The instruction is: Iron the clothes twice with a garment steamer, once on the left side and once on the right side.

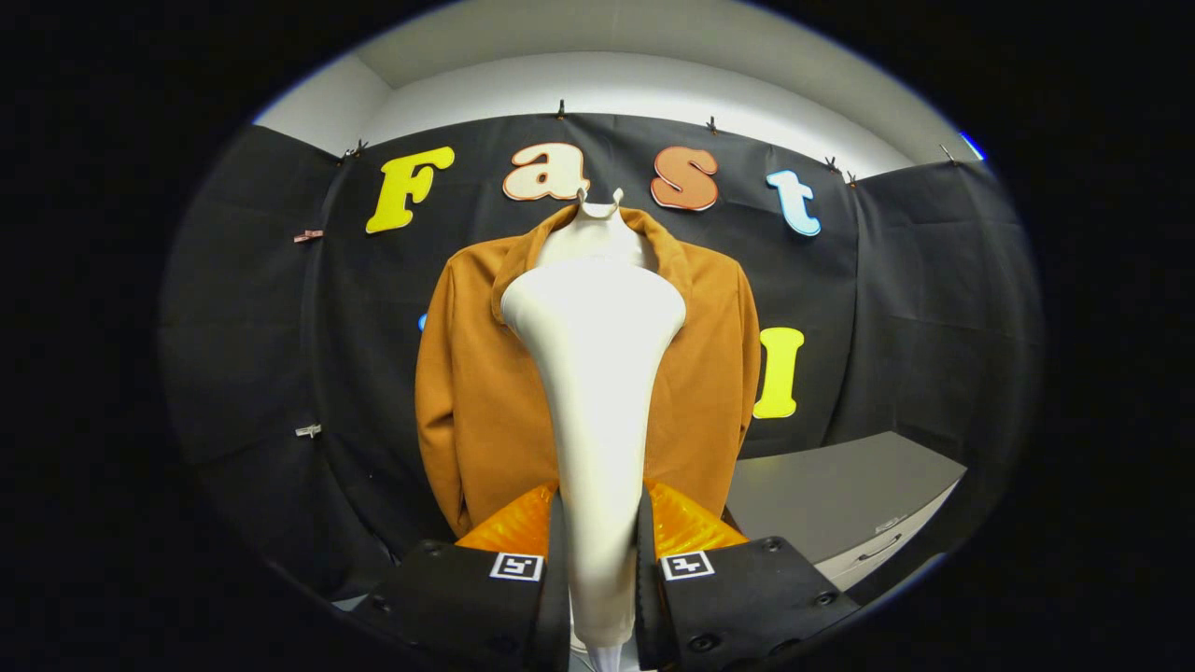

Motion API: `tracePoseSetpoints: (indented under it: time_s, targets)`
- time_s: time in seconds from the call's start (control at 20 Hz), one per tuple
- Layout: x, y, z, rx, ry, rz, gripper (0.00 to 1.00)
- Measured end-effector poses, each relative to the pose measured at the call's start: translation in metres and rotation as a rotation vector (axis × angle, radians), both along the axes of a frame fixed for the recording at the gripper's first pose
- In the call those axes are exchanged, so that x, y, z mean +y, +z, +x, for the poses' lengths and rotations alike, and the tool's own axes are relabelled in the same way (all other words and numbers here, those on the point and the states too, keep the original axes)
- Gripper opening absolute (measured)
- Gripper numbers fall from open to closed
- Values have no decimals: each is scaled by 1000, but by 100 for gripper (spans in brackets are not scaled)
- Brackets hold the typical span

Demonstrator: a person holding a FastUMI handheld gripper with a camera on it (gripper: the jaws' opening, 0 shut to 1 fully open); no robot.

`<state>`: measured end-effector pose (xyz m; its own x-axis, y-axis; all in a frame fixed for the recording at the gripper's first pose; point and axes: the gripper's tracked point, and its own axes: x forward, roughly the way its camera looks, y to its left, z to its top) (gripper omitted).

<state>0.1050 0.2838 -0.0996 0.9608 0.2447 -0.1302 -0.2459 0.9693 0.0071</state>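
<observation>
gripper [598, 560] clamped on steamer [597, 373] handle, both fingers pressing | steamer upright, head over jacket [485, 401] chest centre | jacket hangs on wall, both sides open | bench [840, 504] lower right, apart

Grey cabinet [840, 495] beyond the fingers, beside the hanging jacket [485, 392], flat top, drawer handle on its front, gripper [597, 560] clamped on steamer [597, 373]

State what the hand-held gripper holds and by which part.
The hand-held gripper is shut on the garment steamer, both fingers clamping its narrow handle, the wide head pointing toward the brown jacket.
</observation>
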Motion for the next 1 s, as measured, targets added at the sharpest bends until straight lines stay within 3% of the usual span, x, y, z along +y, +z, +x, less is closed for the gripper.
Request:
tracePoseSetpoints:
  time_s: [1.0]
  targets:
    - [-22,9,-12,-8,-19,19,31]
